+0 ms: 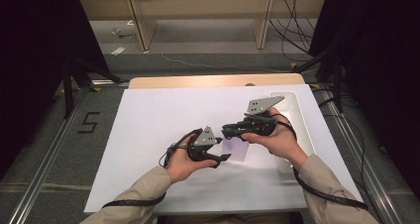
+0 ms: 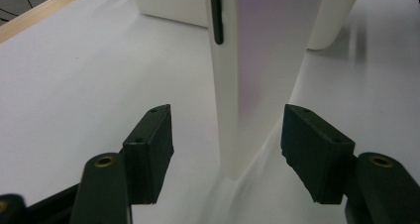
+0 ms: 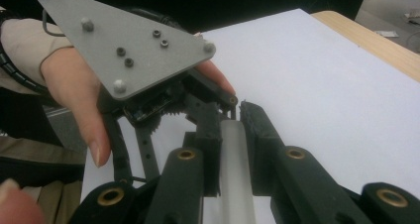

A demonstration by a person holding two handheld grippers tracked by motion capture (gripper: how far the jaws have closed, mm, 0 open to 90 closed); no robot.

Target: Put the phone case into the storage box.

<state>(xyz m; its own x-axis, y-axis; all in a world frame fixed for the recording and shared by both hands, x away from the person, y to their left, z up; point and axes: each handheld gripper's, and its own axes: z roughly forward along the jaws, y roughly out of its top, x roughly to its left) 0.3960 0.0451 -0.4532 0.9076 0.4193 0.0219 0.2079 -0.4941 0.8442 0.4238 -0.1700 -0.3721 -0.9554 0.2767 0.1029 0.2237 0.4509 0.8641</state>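
Two grippers meet over the middle of the white table [image 1: 148, 135]. Right gripper [image 3: 233, 135] clamps the thin edge of a white phone [image 2: 257, 75]; left gripper [image 2: 228, 154] straddles it, half open, not touching. Next, likely: squeeze to share the hold.

High view: from above, facing forward and down over the table [image 1: 148, 120]. Gripper views: close, low along own jaws, sharing the white slab [image 2: 257, 75] and sheet.

Bright overhead light, dark surroundings, soft close-up blur
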